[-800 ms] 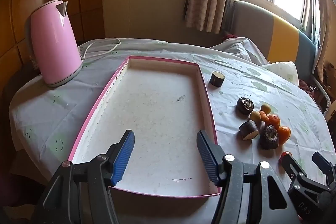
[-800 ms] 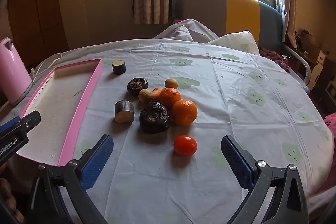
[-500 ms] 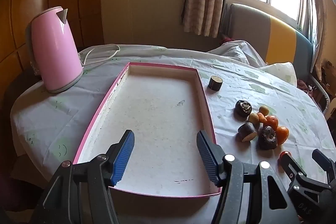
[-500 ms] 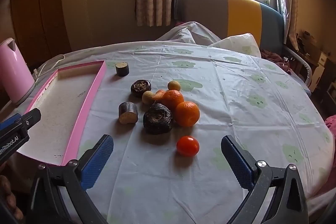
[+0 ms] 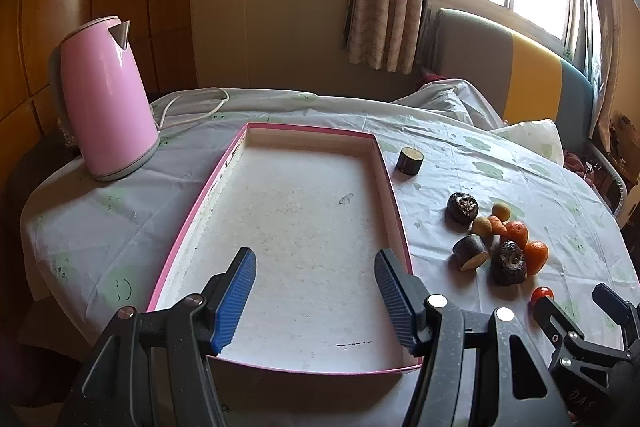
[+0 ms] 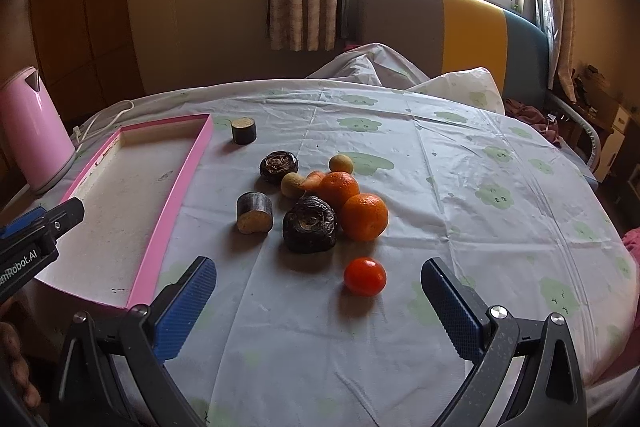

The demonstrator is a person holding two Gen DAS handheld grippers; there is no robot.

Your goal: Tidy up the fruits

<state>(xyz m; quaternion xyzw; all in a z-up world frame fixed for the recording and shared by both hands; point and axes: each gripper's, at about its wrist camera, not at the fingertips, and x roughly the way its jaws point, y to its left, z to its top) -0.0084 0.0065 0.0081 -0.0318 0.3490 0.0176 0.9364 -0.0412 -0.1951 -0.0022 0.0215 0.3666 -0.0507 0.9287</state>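
Note:
A pink-rimmed tray [image 5: 394,195] [image 6: 176,207] lies empty on the table. My left gripper [image 5: 316,287] is open and empty over its near end. To its right lies a cluster of fruit: two oranges [image 6: 364,217] [image 6: 339,187], a small red tomato [image 6: 365,276] [image 5: 542,293], two dark wrinkled fruits [image 6: 310,225] [image 6: 279,166], a cut dark piece [image 6: 254,211], two small yellow fruits [image 6: 341,163]. Another cut dark piece [image 6: 243,130] [image 5: 409,159] sits apart beside the tray. My right gripper [image 6: 318,301] is open and empty just short of the tomato.
A pink kettle [image 5: 105,99] [image 6: 28,131] with a white cord [image 5: 192,111] stands left of the tray. The round table wears a white cloth with green prints [image 6: 496,195]. A striped bench [image 6: 472,27] and a window are behind.
Both grippers have pulled back and risen slightly, so the tray and fruit sit a little farther off. Nothing on the table moved.

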